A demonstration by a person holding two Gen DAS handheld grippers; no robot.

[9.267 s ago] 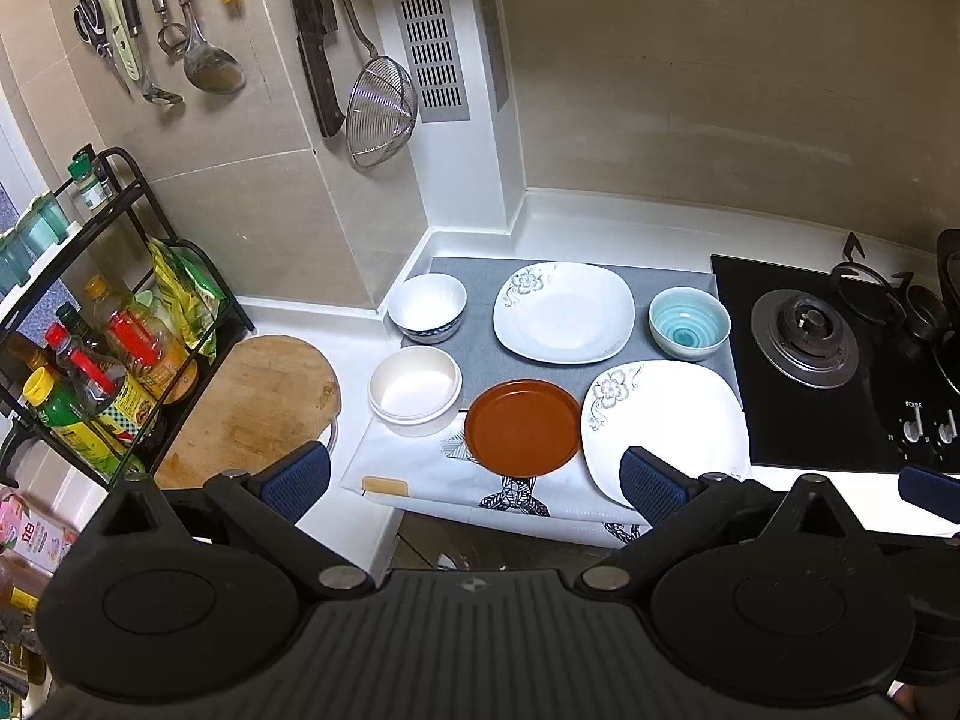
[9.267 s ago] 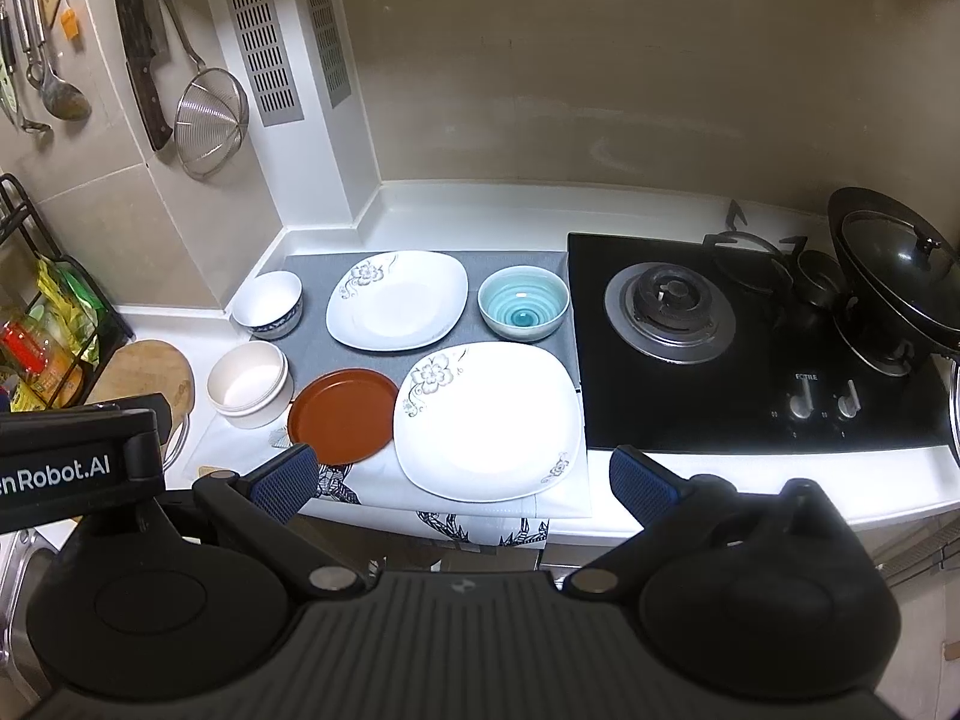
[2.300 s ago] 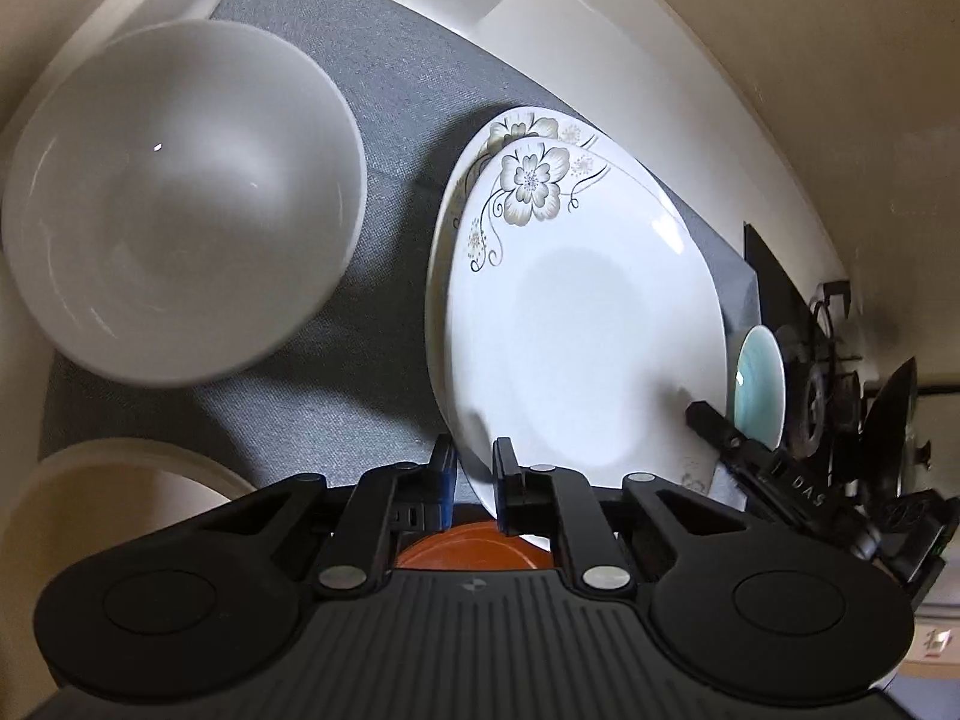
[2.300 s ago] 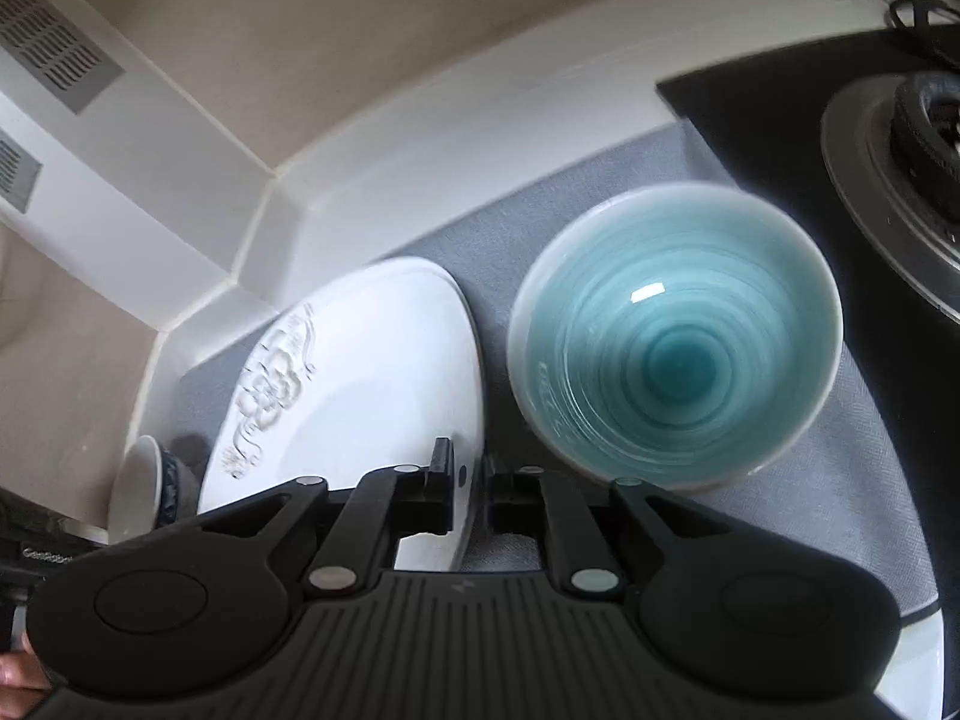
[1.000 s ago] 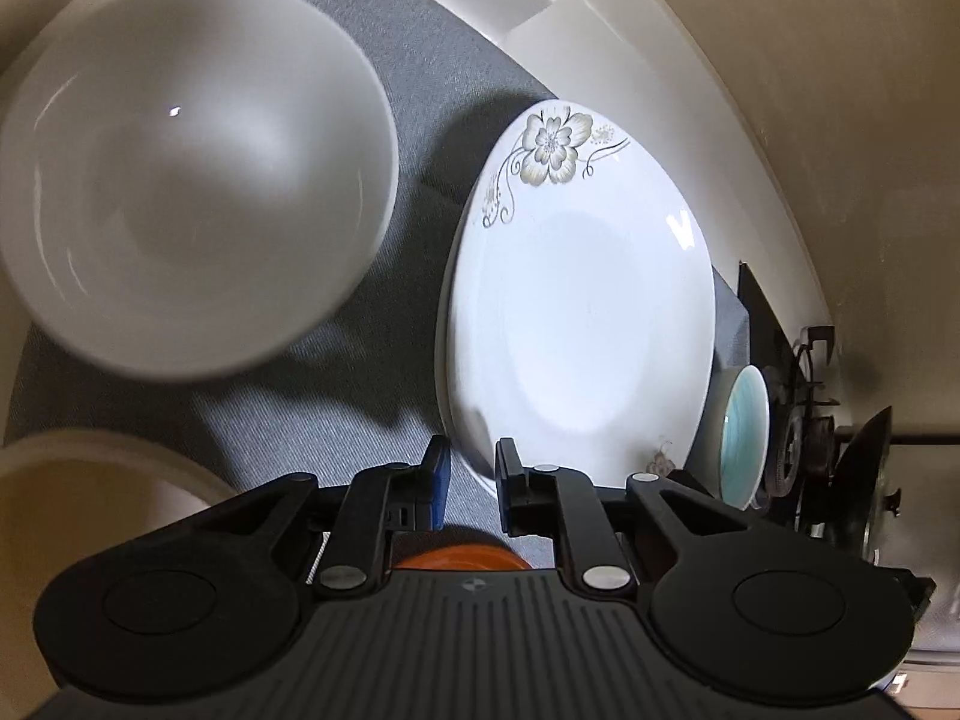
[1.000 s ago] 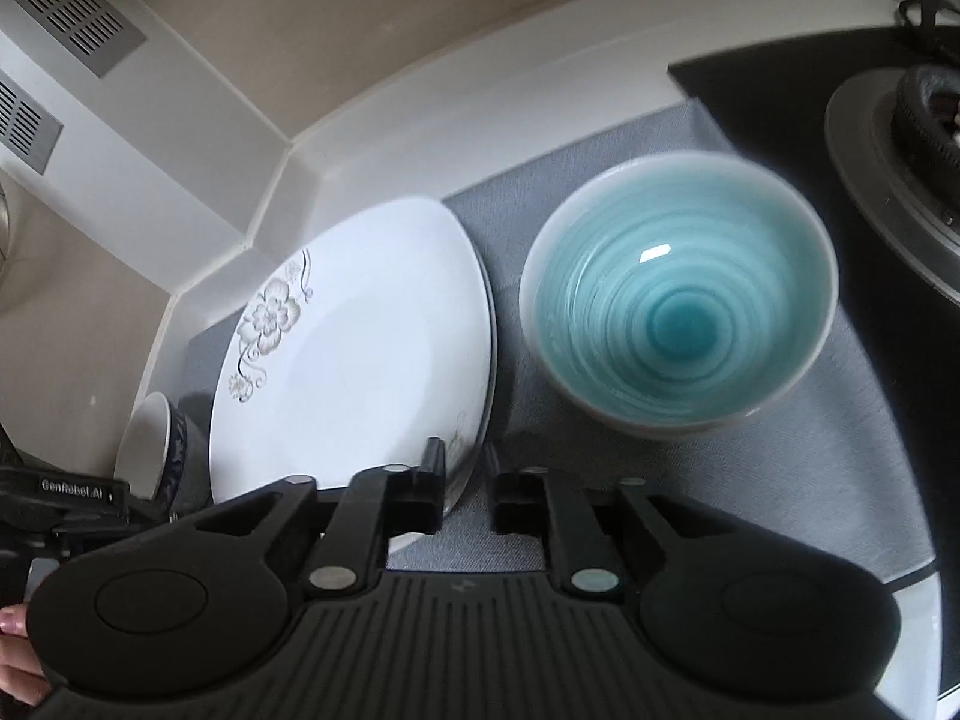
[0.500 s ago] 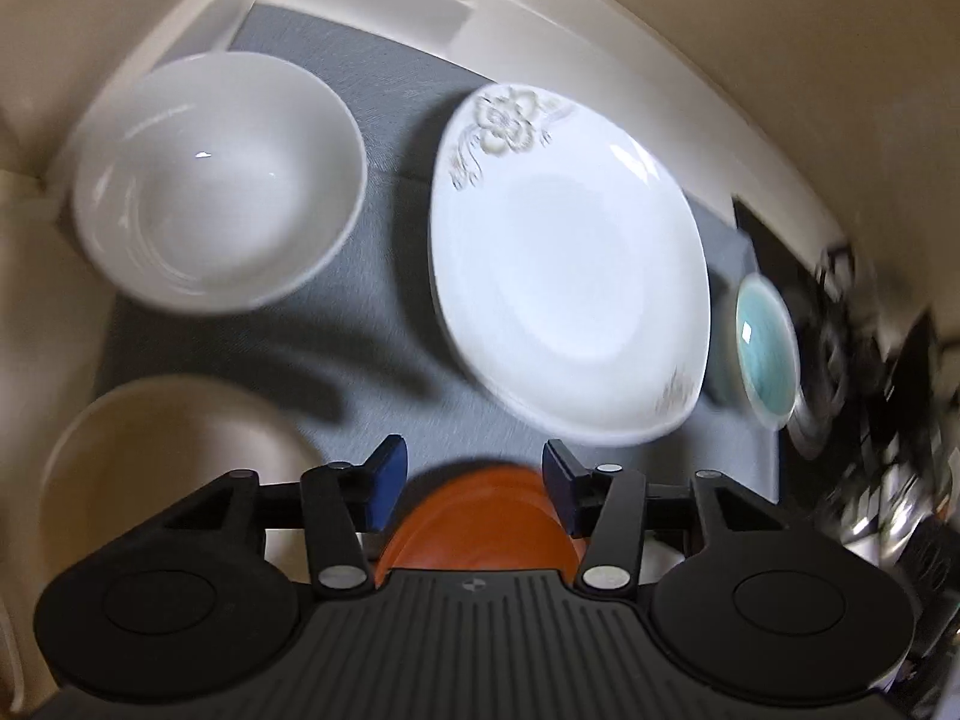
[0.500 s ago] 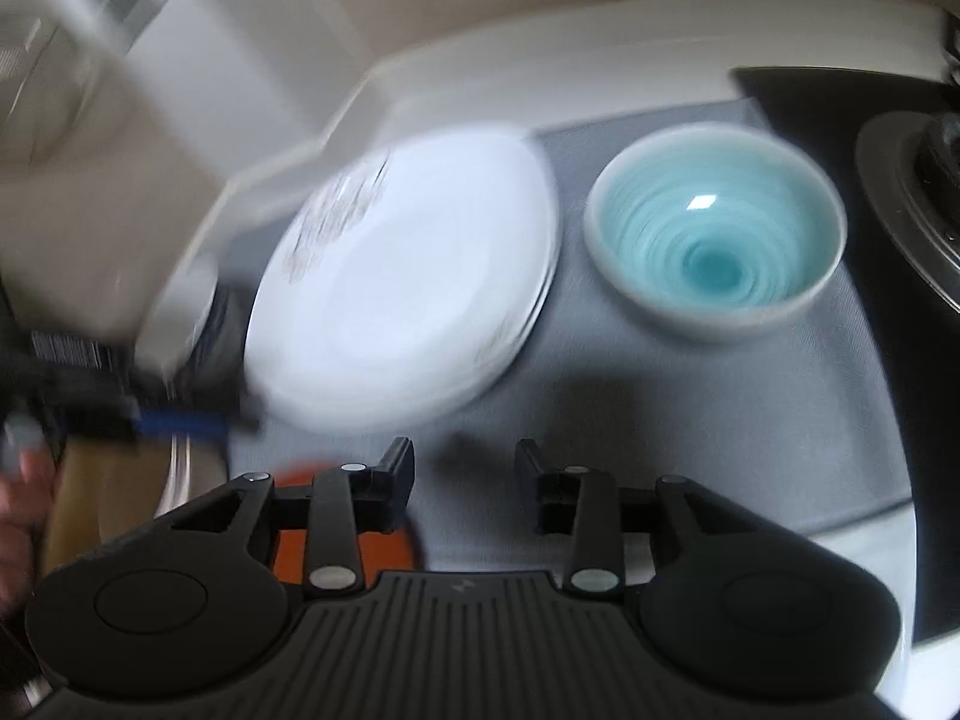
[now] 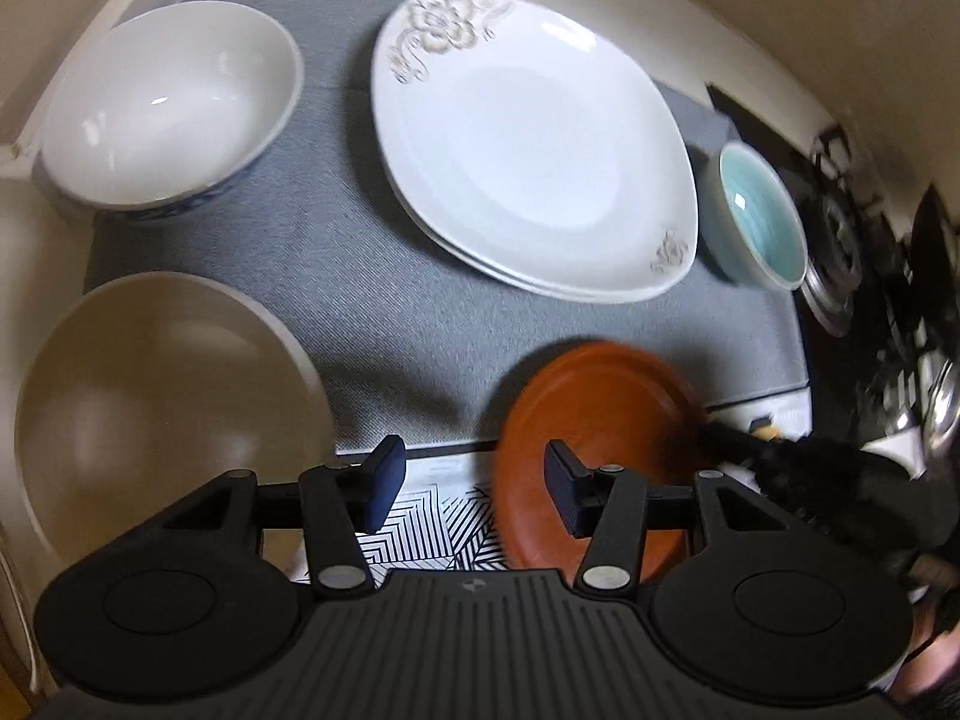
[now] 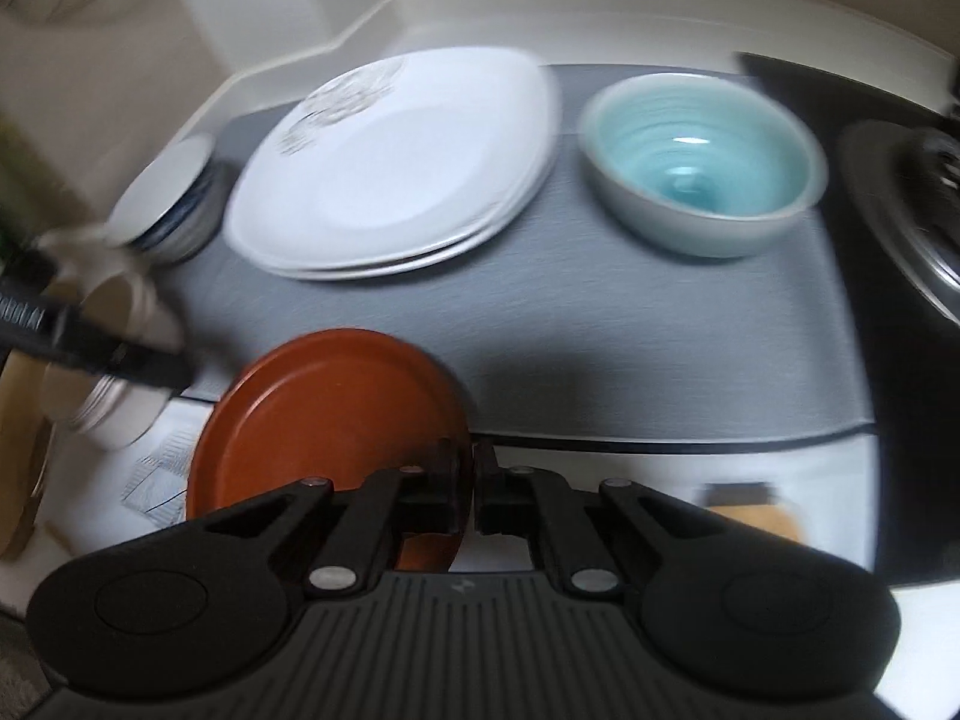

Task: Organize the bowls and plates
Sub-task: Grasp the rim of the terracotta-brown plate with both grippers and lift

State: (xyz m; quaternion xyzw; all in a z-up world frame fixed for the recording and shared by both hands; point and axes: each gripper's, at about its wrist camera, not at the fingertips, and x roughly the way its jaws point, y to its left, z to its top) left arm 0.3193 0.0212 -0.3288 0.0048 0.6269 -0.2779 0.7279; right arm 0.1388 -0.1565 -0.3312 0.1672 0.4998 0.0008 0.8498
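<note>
Two white flowered plates (image 9: 528, 144) lie stacked on the grey mat (image 9: 384, 324); they also show in the right wrist view (image 10: 396, 174). A brown plate (image 9: 594, 420) lies in front of them. My right gripper (image 10: 470, 492) is shut on the brown plate's right rim (image 10: 336, 414). My left gripper (image 9: 474, 492) is open and empty, just left of the brown plate. A teal bowl (image 10: 702, 156) sits right of the stack. A white bowl (image 9: 168, 114) is at the back left and a cream bowl (image 9: 162, 414) at the front left.
A black gas hob (image 10: 900, 192) lies to the right of the mat. A patterned cloth (image 9: 432, 540) covers the counter's front edge. A white backsplash ledge (image 10: 600, 18) runs behind the dishes.
Both grippers let go of the white plate, now stacked on the other, and pulled back. My left gripper opened wider. My right gripper moved to the brown plate and shut on its rim.
</note>
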